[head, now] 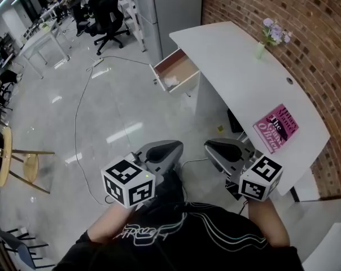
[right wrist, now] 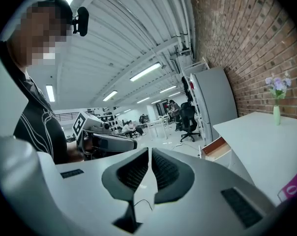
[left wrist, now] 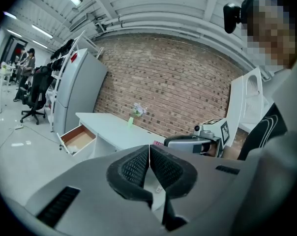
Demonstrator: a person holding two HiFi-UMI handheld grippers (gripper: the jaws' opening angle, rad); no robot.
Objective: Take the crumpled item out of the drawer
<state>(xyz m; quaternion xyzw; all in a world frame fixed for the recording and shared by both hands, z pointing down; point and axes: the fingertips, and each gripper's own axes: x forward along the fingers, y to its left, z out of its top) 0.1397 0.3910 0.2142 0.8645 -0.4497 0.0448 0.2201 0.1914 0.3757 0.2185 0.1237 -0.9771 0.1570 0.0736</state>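
Both claws are clenched on nothing: the left gripper point(head: 173, 148) and the right gripper point(head: 215, 148) sit side by side near the person's chest, well short of the desk point(head: 238, 78). They look parked, the reach not yet begun. At the desk's far end the drawer point(head: 180, 68) hangs open, and the crumpled item point(head: 171, 82) lies inside it, pale and untouched.
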